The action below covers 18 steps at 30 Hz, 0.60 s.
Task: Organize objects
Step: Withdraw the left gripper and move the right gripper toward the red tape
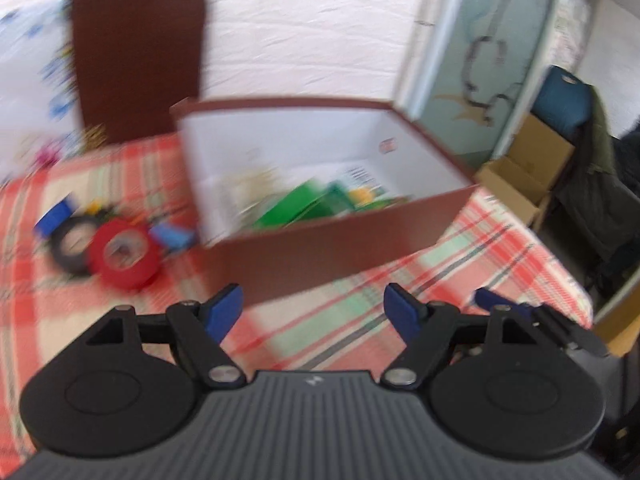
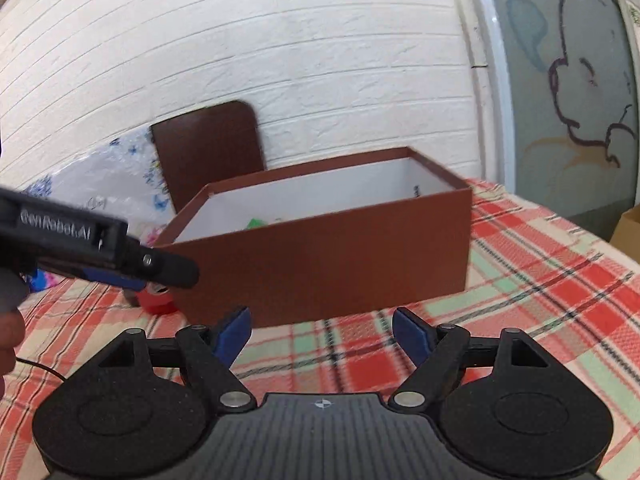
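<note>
An open brown box (image 1: pixel 320 248) with a white inside stands on the plaid cloth and holds green packets (image 1: pixel 304 204) and other small items. To its left lie a red tape roll (image 1: pixel 124 254), a black tape roll (image 1: pixel 70 246) and small blue pieces (image 1: pixel 172 236). My left gripper (image 1: pixel 314 312) is open and empty, just in front of the box's near wall. In the right wrist view the box (image 2: pixel 320 256) is ahead, and my right gripper (image 2: pixel 322 336) stands open and empty before it. The left gripper (image 2: pixel 132 268) reaches in from the left, above the red roll (image 2: pixel 158 302).
The brown box lid (image 1: pixel 136 64) leans against the white brick wall behind. A printed plastic bag (image 2: pixel 100 184) lies at the back left. Cardboard boxes (image 1: pixel 520 176) and a dark garment stand beyond the table's right edge. A painted panel (image 2: pixel 568 88) is at the right.
</note>
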Each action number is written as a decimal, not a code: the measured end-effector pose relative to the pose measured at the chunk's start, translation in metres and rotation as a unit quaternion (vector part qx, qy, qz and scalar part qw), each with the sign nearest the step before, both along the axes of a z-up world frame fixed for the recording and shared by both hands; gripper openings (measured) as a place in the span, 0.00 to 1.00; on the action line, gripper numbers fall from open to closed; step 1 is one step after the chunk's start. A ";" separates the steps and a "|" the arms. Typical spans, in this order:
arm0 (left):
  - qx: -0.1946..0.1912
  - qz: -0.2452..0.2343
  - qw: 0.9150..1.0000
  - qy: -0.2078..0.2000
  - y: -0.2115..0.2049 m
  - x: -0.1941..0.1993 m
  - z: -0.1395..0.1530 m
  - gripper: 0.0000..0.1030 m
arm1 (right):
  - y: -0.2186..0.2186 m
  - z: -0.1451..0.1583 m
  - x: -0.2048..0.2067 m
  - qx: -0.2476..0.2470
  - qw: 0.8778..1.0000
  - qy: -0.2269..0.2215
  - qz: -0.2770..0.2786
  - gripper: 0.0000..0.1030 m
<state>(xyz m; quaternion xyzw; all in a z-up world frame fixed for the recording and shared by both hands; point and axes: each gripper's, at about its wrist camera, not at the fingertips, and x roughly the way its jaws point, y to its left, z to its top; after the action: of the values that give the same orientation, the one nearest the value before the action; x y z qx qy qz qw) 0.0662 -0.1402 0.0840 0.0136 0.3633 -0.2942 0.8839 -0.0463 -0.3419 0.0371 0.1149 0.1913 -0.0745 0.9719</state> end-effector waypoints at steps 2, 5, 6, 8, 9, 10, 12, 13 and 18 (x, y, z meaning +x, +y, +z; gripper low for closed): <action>0.003 0.033 0.999 0.012 0.027 0.001 -0.009 0.77 | 0.017 0.001 0.001 -0.001 1.000 0.007 0.022 0.75; 0.009 0.082 0.996 0.017 0.069 0.002 -0.020 0.77 | 0.047 0.002 0.008 -0.010 0.998 0.017 0.064 0.74; 0.016 0.098 0.995 0.017 0.082 0.004 -0.024 0.77 | 0.058 0.002 0.011 -0.015 0.996 0.022 0.080 0.73; 0.028 0.131 0.991 0.019 0.111 0.008 -0.033 0.77 | 0.081 0.005 0.020 -0.029 0.993 0.028 0.114 0.71; 0.031 0.147 0.989 0.020 0.125 0.011 -0.038 0.77 | 0.094 0.007 0.024 -0.039 0.990 0.028 0.132 0.71; 0.035 0.164 0.986 0.019 0.140 0.015 -0.043 0.77 | 0.106 0.009 0.030 -0.051 0.987 0.026 0.150 0.71; 0.046 0.205 0.977 0.014 0.169 0.024 -0.053 0.77 | 0.131 0.013 0.044 -0.079 0.980 0.021 0.181 0.70; 0.051 0.228 0.972 0.011 0.184 0.030 -0.058 0.78 | 0.143 0.015 0.053 -0.089 0.977 0.020 0.192 0.70; 0.087 0.314 0.944 -0.058 0.233 0.035 -0.099 0.94 | 0.192 0.019 0.107 -0.135 0.966 0.019 0.220 0.60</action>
<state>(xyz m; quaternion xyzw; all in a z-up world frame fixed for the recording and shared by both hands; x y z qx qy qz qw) 0.1012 0.0933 -0.0149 -0.0077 0.3210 0.0325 0.9465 0.0610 -0.1501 0.0563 -0.0642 0.2184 0.1139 0.9671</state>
